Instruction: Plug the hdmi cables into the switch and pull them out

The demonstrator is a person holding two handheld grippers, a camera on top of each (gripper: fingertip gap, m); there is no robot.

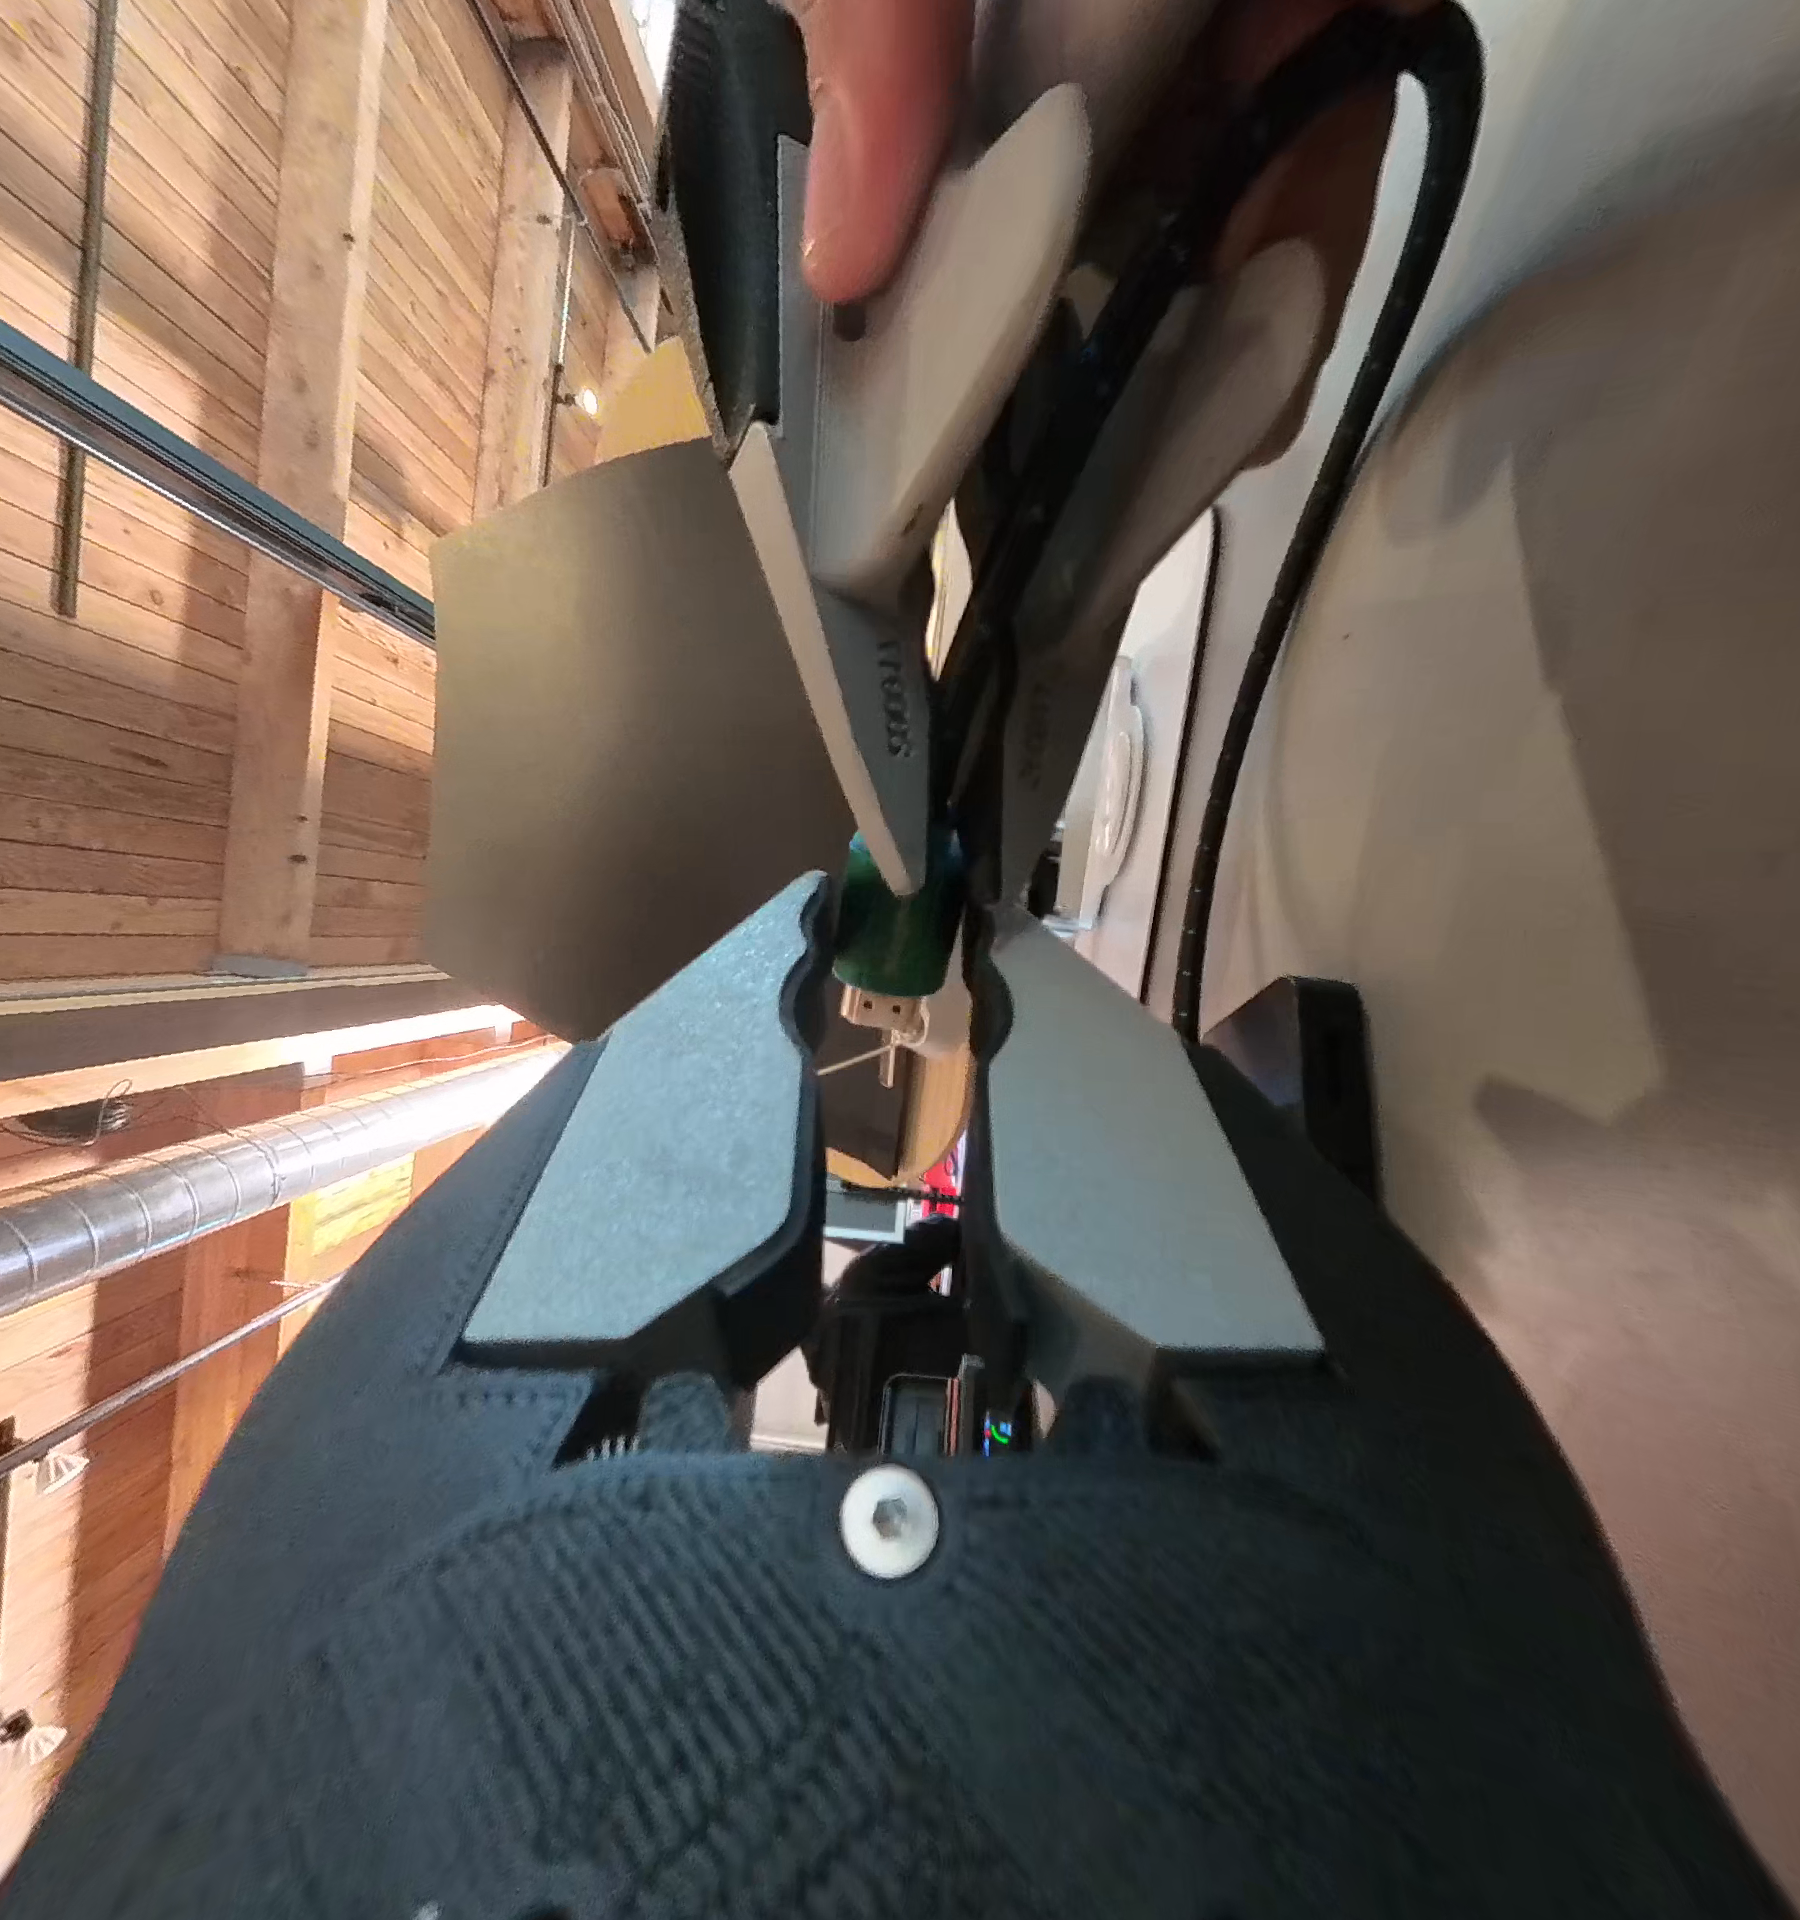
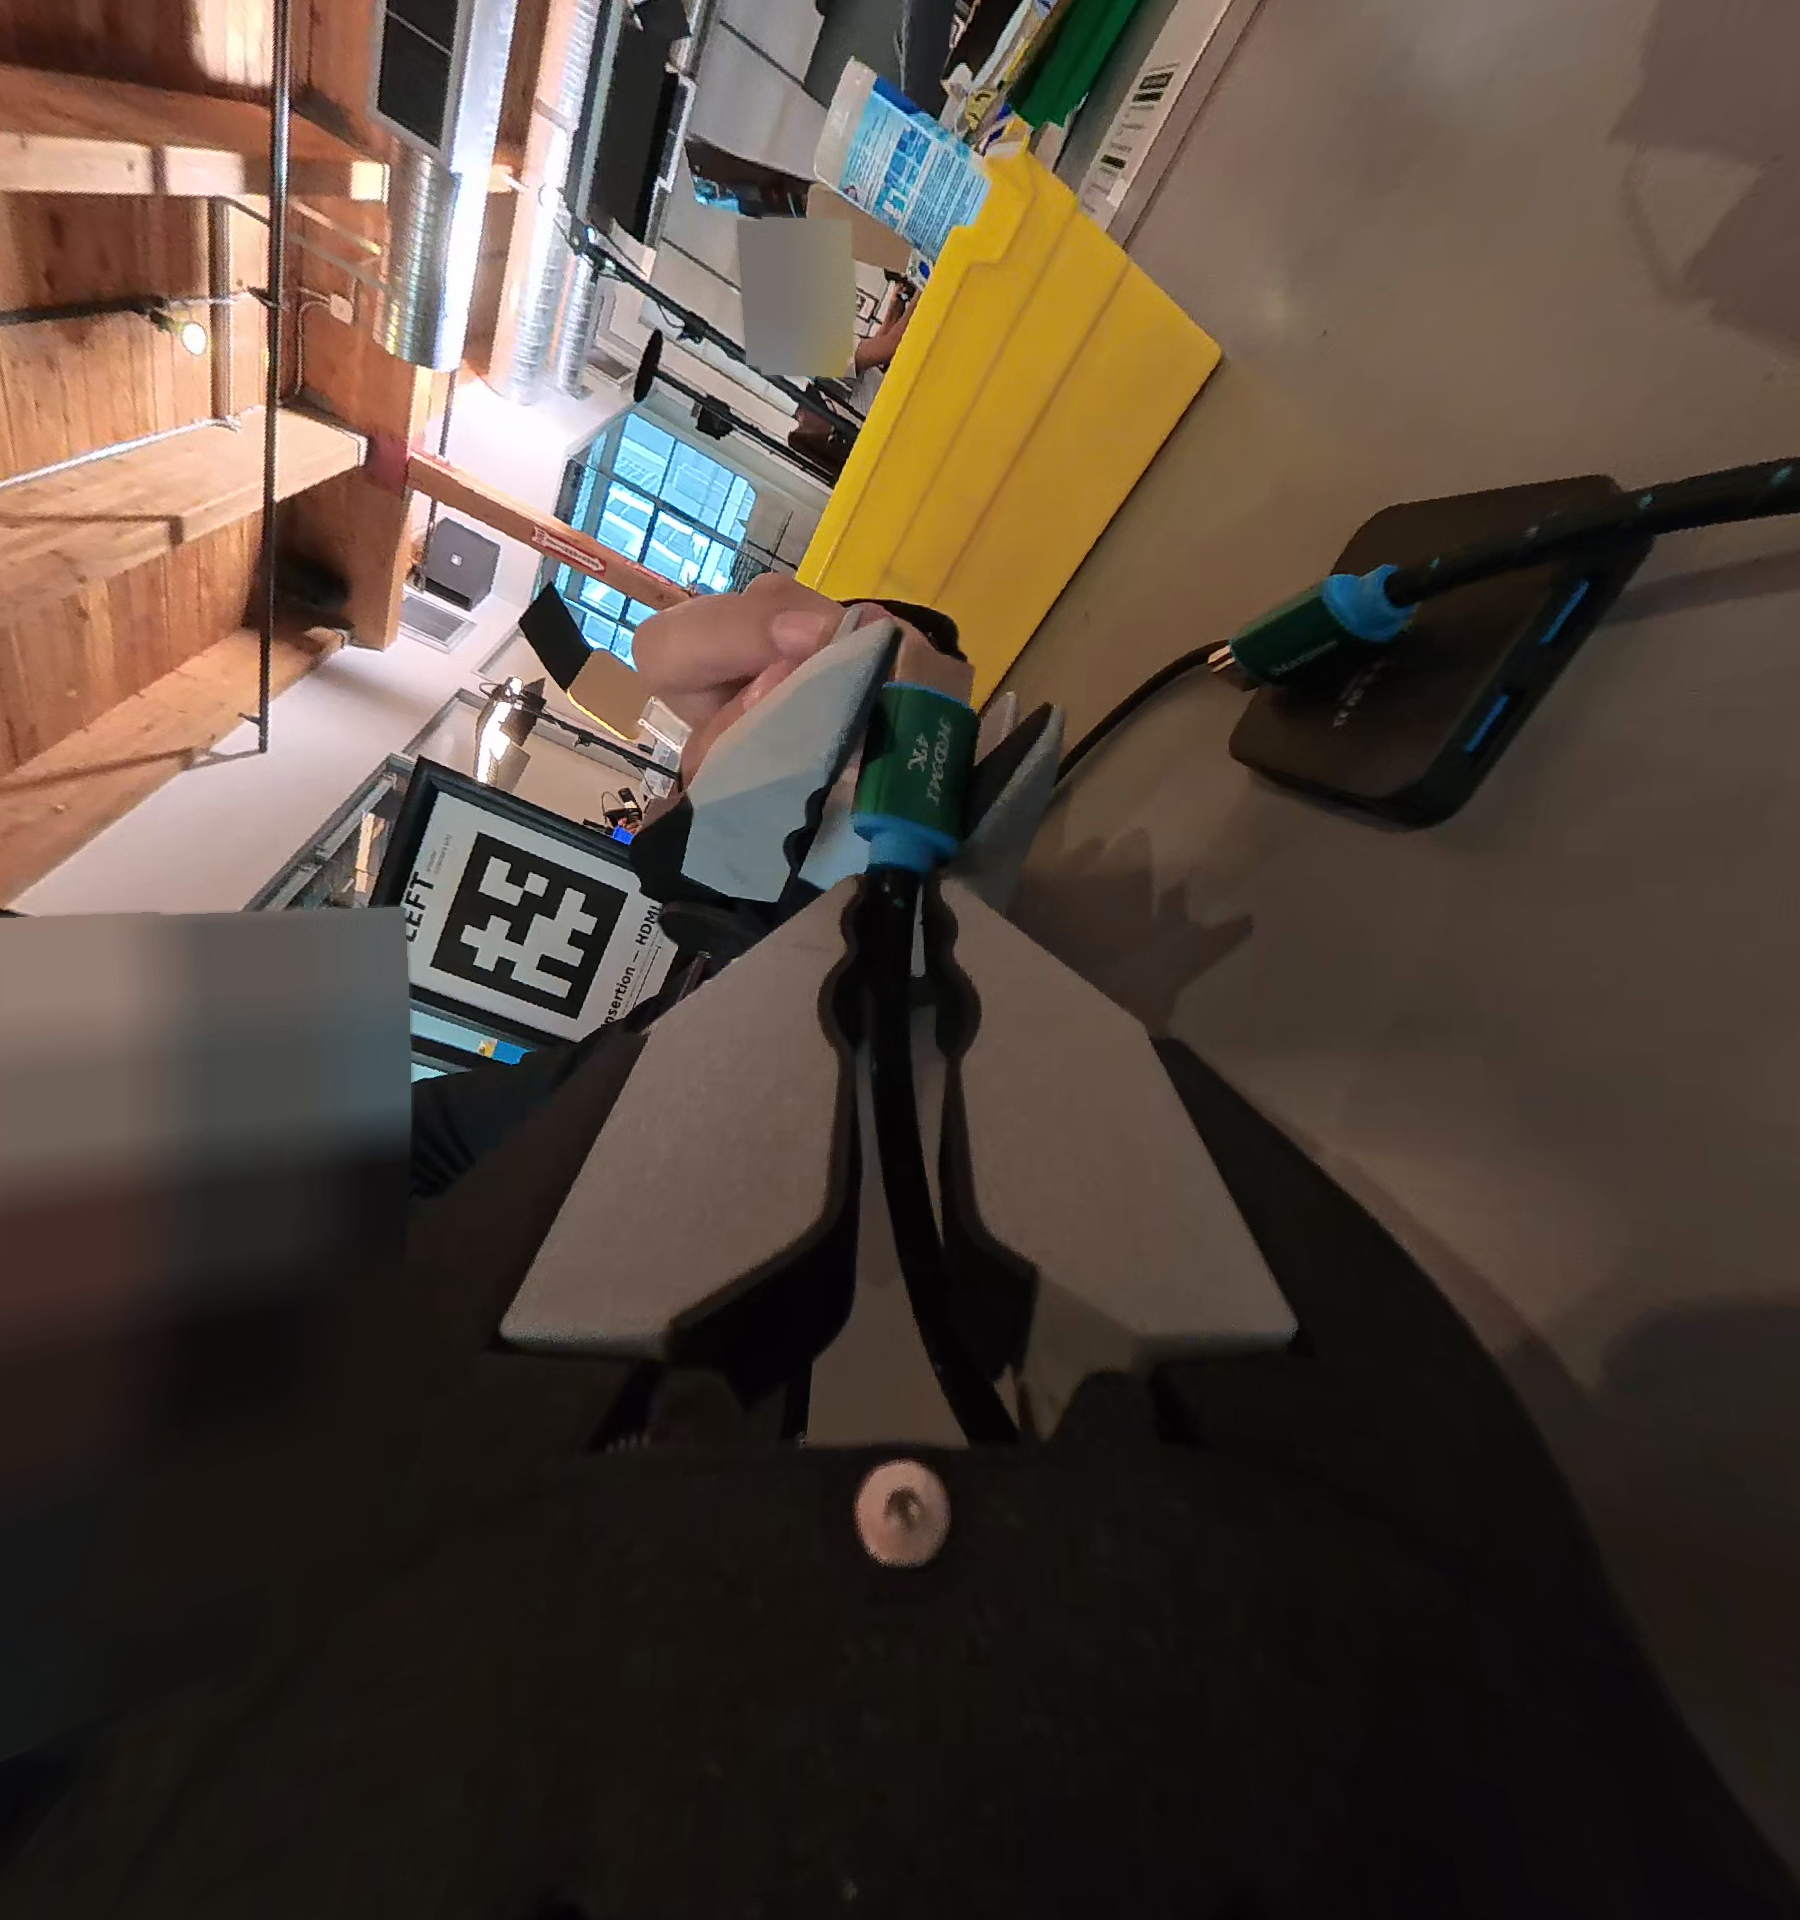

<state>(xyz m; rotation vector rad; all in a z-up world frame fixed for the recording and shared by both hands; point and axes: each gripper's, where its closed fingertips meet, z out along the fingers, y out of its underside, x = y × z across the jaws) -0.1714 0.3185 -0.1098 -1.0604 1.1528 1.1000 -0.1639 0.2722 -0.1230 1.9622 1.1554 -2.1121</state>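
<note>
The right claw [image 2: 901, 914] is pinching the black cable [image 2: 901, 1143] just behind its green plug [image 2: 911, 774], fingers closed on the cord with the plug sticking out past the tips. The left claw [image 1: 901, 935] is meeting it head-on: in the right wrist view its grey fingers [image 2: 771, 769] are flanking the plug's body on both sides, and in the left wrist view the same plug [image 1: 891, 935] is sitting between the tips, gold end pointing back toward that camera. The fingers are looking nearly closed around the plug, though whether they are truly gripping it or only bracketing it I cannot tell.

Beyond and to the right of the right claw, the black switch [image 2: 1436, 665] is lying flat on the grey counter [image 2: 1498, 1143]. A second green plug [image 2: 1301, 634] is resting over its near edge; it is looking unseated, but the angle is leaving that uncertain. A yellow bin [image 2: 1010, 416] is standing behind the switch.

This is looking like a handover or regrip, so that the plug is held by its rigid body, not the limp cord. To do it well, the left claw should be clamping squarely on the flat faces before the right is letting go, keeping the gold tip clear of the fingers and level with the port. The switch is light and loose, so pushing straight in while the other claw is steadying it would be wise
</note>
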